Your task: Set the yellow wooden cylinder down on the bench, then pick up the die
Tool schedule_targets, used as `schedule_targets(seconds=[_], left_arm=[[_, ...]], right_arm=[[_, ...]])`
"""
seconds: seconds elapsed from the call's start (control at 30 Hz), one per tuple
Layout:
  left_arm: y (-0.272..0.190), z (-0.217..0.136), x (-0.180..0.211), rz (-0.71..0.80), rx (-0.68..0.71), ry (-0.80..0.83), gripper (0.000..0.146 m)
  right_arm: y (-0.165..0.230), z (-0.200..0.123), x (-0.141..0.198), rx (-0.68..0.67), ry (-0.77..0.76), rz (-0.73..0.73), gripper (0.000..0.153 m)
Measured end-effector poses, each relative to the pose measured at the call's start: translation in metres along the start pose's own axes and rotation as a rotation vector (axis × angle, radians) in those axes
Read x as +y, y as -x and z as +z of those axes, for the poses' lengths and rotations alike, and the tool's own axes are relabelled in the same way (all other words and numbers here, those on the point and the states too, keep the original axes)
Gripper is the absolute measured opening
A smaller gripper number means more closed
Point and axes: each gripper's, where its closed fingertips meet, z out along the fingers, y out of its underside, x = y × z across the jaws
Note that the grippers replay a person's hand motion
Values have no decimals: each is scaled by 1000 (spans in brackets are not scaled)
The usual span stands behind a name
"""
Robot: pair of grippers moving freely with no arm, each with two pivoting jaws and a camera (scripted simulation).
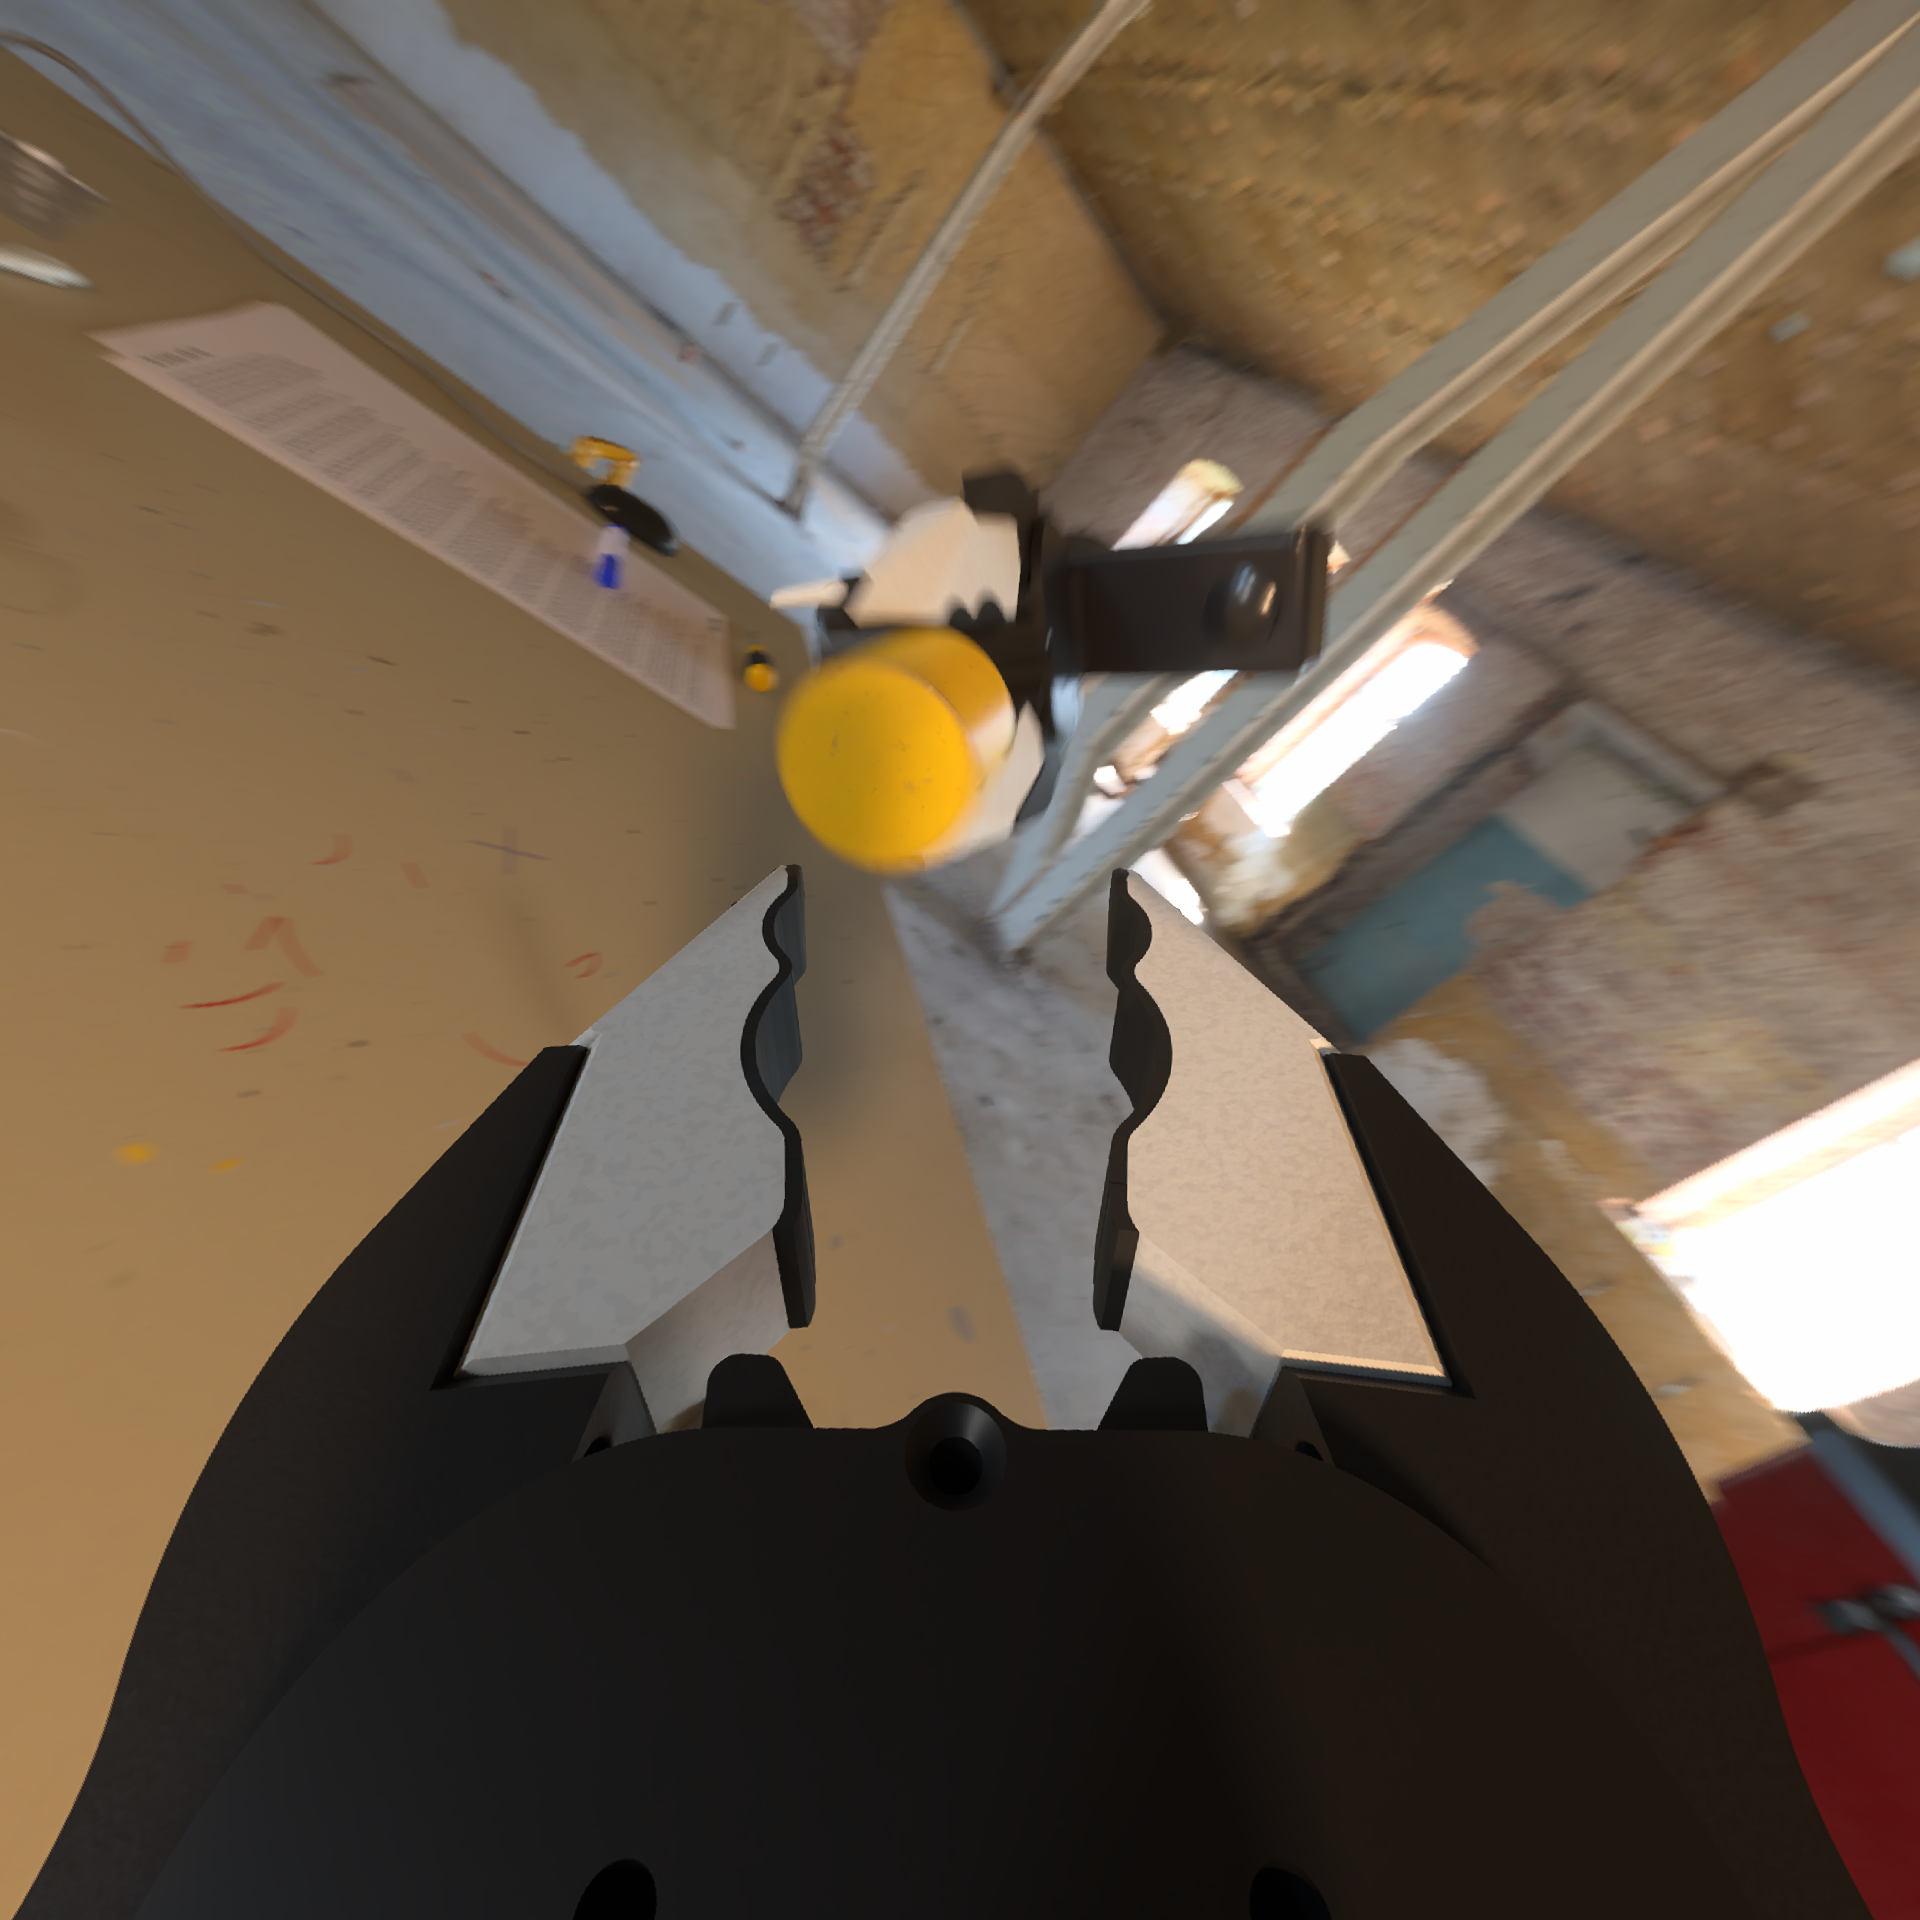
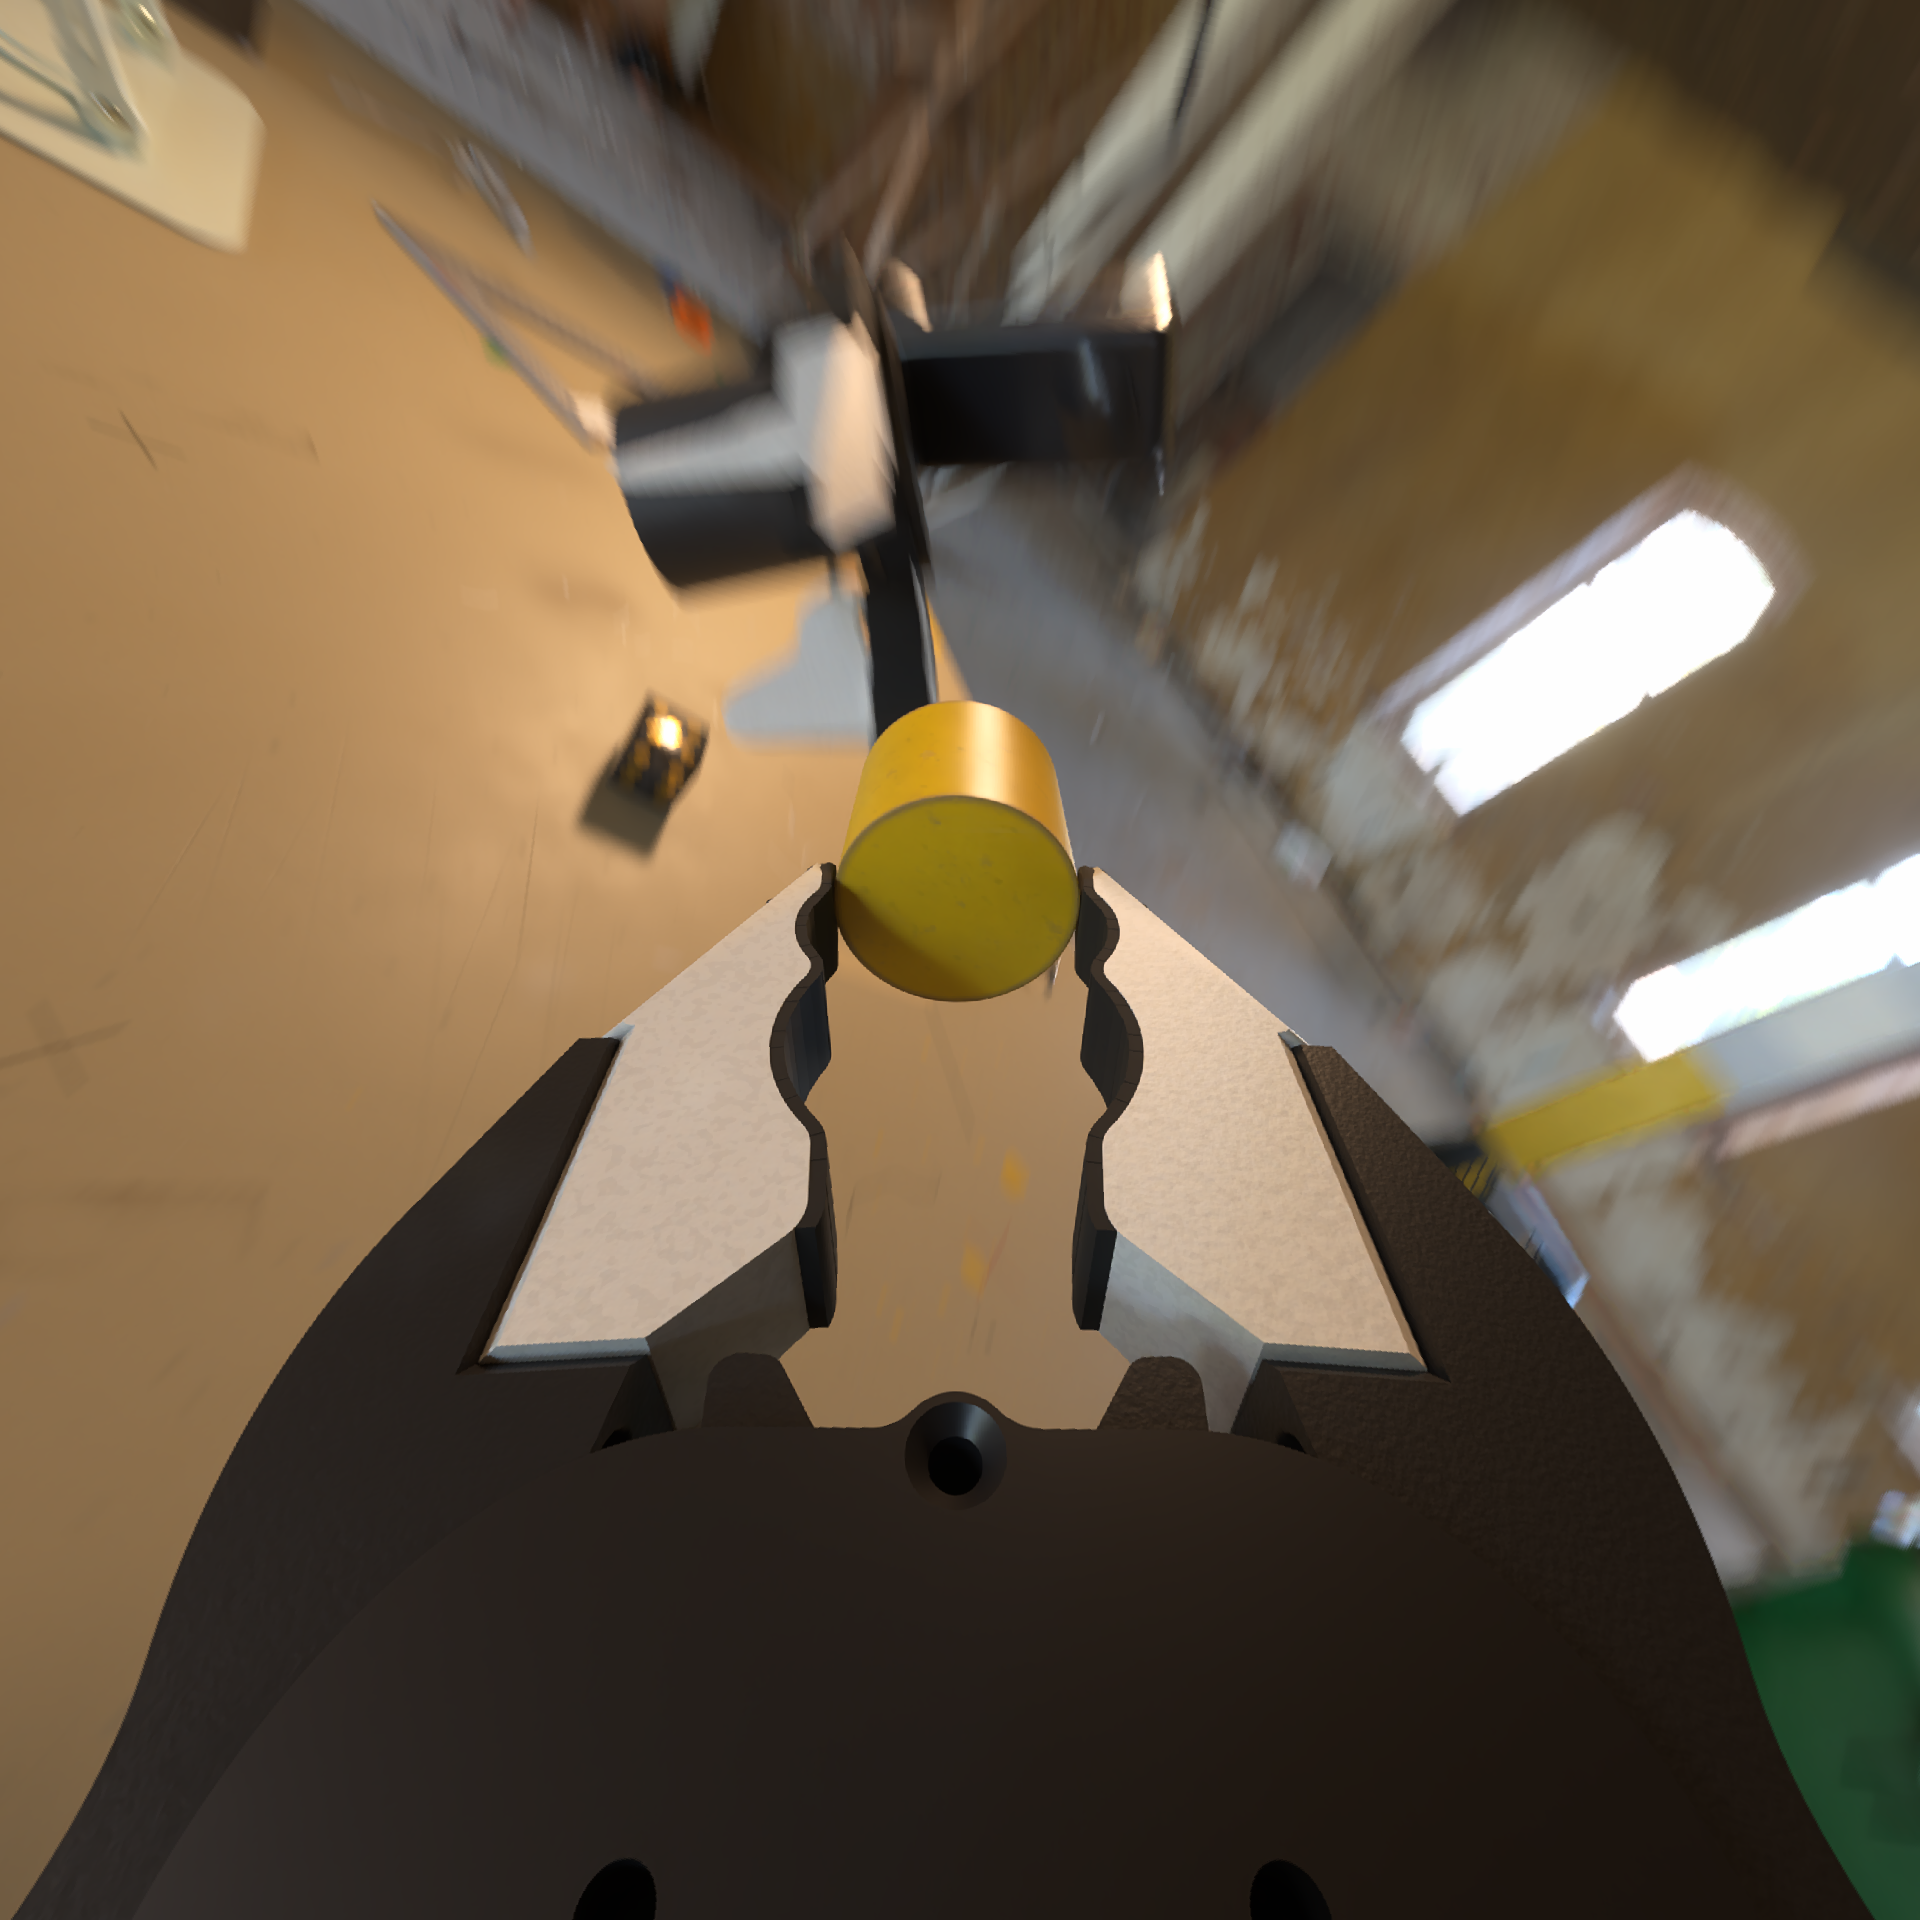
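My right gripper (image 2: pixel 956 891) is shut on the yellow wooden cylinder (image 2: pixel 956 904), pinching it at the fingertips above the tan bench (image 2: pixel 312 727). In the left wrist view the same cylinder (image 1: pixel 883 764) shows end-on in the right gripper (image 1: pixel 977 675), near the bench's edge. My left gripper (image 1: pixel 954 894) is open and empty, facing the cylinder from a short way off. It shows blurred in the right wrist view (image 2: pixel 821 457). A small dark and yellow cube, the die (image 2: pixel 655 764), lies on the bench left of the cylinder. It looks tiny in the left wrist view (image 1: pixel 760 670).
A printed paper sheet (image 1: pixel 416 488) lies on the bench (image 1: pixel 260 779), with a black disc (image 1: pixel 634 514), a yellow clip (image 1: pixel 603 457) and a small blue and white item (image 1: pixel 611 556) beside it. Another sheet (image 2: pixel 125 135) lies far left. The bench edge runs diagonally.
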Motion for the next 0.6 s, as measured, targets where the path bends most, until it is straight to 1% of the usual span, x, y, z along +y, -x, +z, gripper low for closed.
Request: schedule_targets(seconds=[0.03, 0.1, 0.13, 0.17, 0.2, 0.23, 0.27, 0.3, 0.33, 0.37, 0.43, 0.47, 0.53, 0.6], left_arm=[[1, -3, 0, 40, -55, 10, 59], [6, -13, -2, 129, -190, 24, 58], [9, -19, -3, 171, -266, 31, 58], [11, -26, -5, 213, -332, 36, 56], [15, -33, -8, 253, -400, 33, 52], [20, -43, -14, 289, -483, 15, 47], [25, -55, -22, 322, -579, -23, 42], [29, -68, -30, 352, -677, -73, 38], [31, -81, -34, 381, -749, -110, 35], [33, -91, -34, 397, -788, -120, 35], [41, -116, -28, 360, -885, -83, 36], [46, -133, -25, 329, -967, -66, 39], [55, -166, -17, 285, -1133, -32, 49], [61, -194, -8, 238, -1256, -2, 54]], right_arm=[[-11, -16, 16, -23, 113, 81, 46], [-26, -59, 64, -106, 359, 365, 46], [-29, -83, 95, -117, 479, 506, 46], [-29, -107, 132, -107, 622, 609, 46], [-24, -132, 170, -95, 799, 680, 46], [-13, -155, 205, -113, 980, 741, 46], [2, -171, 232, -162, 1112, 816, 46], [15, -180, 253, -217, 1204, 903, 46], [24, -185, 270, -260, 1264, 972, 46], [30, -186, 284, -286, 1300, 1002, 46], [36, -184, 305, -302, 1355, 1001, 46], [37, -184, 312, -299, 1381, 995, 46], [41, -185, 324, -303, 1440, 985, 46], [44, -187, 331, -304, 1490, 976, 46]])
